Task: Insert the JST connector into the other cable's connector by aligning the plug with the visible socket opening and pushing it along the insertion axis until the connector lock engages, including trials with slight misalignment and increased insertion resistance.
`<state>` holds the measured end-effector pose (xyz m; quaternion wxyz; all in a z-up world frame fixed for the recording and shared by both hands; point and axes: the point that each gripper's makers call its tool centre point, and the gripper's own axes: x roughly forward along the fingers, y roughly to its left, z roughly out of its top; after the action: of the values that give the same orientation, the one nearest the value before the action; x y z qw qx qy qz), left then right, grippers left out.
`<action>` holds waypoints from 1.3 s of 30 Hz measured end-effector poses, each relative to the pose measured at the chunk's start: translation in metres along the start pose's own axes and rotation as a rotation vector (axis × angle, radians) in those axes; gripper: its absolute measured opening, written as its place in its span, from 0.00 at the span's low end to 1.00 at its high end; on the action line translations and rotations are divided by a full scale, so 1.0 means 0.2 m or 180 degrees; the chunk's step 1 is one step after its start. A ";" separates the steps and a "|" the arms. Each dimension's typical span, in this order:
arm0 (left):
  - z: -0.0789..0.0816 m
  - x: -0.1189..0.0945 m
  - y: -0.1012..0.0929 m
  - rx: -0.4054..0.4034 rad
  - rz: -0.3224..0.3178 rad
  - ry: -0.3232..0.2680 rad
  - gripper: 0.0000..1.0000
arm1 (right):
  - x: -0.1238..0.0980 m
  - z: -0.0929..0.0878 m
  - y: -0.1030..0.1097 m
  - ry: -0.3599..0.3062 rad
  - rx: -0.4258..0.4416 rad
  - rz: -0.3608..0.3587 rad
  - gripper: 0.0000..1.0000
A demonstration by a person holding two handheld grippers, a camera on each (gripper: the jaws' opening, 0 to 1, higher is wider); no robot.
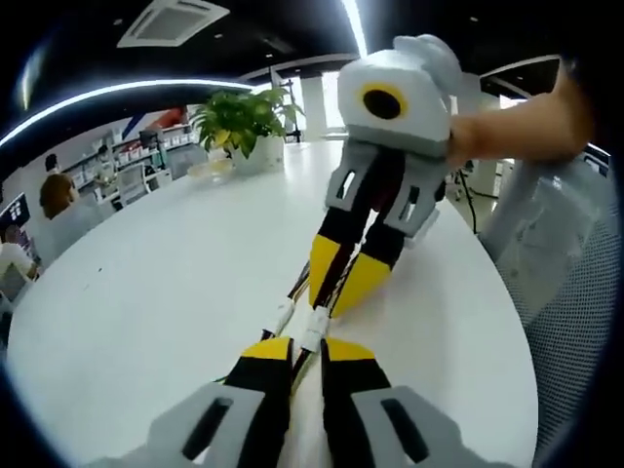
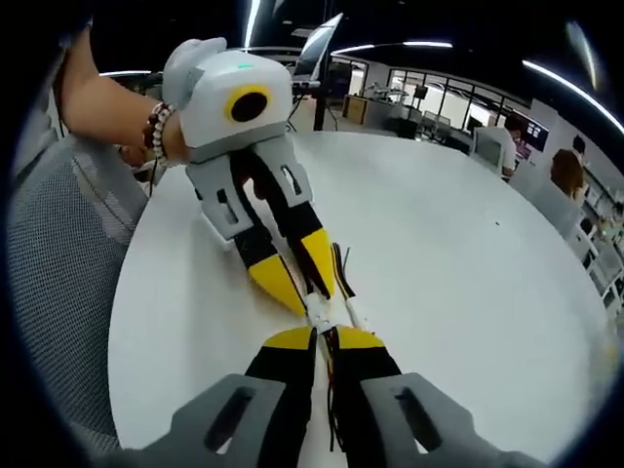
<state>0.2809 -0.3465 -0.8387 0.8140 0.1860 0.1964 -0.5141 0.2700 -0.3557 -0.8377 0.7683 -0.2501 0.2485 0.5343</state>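
Observation:
Over the white round table [image 1: 146,292], my left gripper [image 1: 307,348] is shut on a thin bundle of wires. A white JST connector [image 1: 313,330] sticks out just past its yellow tips. My right gripper [image 1: 343,285] faces it from the far side, shut on the other cable, whose white connector [image 1: 283,317] lies next to the first. In the right gripper view, my right gripper [image 2: 325,337] grips dark wires. The two white connectors [image 2: 318,314] [image 2: 357,314] sit side by side between its tips and my left gripper [image 2: 304,278]. I cannot tell whether they are joined.
A potted plant [image 1: 239,117] stands at the table's far edge. A grey mesh chair [image 1: 575,292] [image 2: 58,273] is beside the table. A hand with a bead bracelet [image 2: 156,132] holds the left gripper. People sit at desks behind [image 2: 565,175].

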 end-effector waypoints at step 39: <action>-0.05 -0.02 0.04 -0.0350 0.0106 0.0003 0.05 | 0.03 -0.07 -0.05 0.0060 0.0288 -0.0153 0.08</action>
<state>0.2862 -0.3345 -0.8451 0.8313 0.1445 0.2216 -0.4889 0.2787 -0.3636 -0.8503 0.7890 -0.2261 0.2736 0.5016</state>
